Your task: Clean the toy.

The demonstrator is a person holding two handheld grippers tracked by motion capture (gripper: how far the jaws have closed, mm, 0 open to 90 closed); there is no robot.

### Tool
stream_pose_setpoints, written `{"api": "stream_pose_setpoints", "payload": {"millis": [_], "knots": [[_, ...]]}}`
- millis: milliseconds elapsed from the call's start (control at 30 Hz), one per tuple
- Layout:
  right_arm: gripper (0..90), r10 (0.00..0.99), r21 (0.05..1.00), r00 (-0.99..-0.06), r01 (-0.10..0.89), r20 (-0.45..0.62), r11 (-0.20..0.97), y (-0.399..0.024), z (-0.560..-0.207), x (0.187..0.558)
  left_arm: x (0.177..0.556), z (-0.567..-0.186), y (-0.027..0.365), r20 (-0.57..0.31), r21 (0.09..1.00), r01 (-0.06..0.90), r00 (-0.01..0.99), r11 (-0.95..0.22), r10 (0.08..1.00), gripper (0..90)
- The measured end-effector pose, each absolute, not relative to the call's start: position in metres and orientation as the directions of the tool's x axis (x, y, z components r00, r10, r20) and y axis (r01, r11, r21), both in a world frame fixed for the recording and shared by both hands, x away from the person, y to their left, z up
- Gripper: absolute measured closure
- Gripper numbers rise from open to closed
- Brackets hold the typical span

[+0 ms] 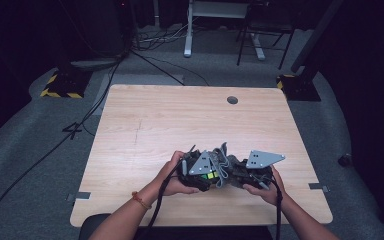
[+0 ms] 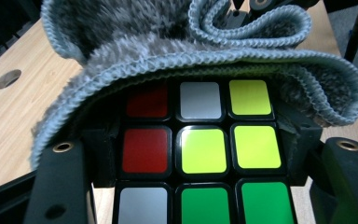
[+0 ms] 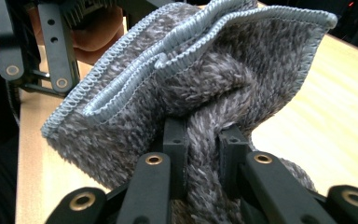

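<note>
1. One puzzle cube (image 2: 203, 151) sits between the jaws of the left gripper (image 1: 196, 172), which are clamped on its two sides; in the left gripper view nine of its tiles can be counted: two red, two white, three yellow, two green
2. One grey cloth (image 3: 205, 88) lies draped over the top of the cube, its stitched pale edge curling across the 12 o'clock part of the left gripper view, touching the cube's upper row
3. The right gripper (image 1: 252, 172) has its jaws pinched tight on a twisted fold of that same cloth (image 2: 182, 32); in the right gripper view the fold runs down between the two black jaws at 6 o'clock and the rest of the cloth fans out above
4. In the high view the two grippers meet close together at about 6 o'clock on the table (image 1: 180, 120), with the cloth (image 1: 222, 162) bunched between them and the cube (image 1: 210, 175) showing as a small yellow-green spot beneath it
5. Two hands hold the grippers, one each, the left hand (image 1: 172, 176) at 8 o'clock of the bundle and the right hand (image 1: 265, 190) at 4 o'clock
6. One round hole (image 1: 232, 100) is in the tabletop at 12 o'clock, well apart from the work
</note>
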State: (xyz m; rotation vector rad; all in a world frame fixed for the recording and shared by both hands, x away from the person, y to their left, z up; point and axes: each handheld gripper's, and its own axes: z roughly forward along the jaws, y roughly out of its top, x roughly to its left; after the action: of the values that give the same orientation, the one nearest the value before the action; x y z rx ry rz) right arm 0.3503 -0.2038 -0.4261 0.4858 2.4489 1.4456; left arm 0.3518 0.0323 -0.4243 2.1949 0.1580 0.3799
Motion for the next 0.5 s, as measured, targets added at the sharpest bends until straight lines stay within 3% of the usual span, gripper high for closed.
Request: {"api": "stream_pose_setpoints", "payload": {"millis": [233, 500], "knots": [[77.9, 0.417, 0.867, -0.909, 0.196, -0.015, 0.458, -0.205, -0.437, 0.358, 0.350, -0.422, 0.035, 0.226, 0.805, -0.040, 0.943, -0.592, 0.244, 33.1], [78.1, 0.411, 0.901, -0.910, 0.134, -0.053, 0.412, -0.202, -0.420, 0.347, 0.352, -0.426, 0.030, 0.212, 0.791, -0.015, 0.945, -0.611, 0.251, 32.9]]}}
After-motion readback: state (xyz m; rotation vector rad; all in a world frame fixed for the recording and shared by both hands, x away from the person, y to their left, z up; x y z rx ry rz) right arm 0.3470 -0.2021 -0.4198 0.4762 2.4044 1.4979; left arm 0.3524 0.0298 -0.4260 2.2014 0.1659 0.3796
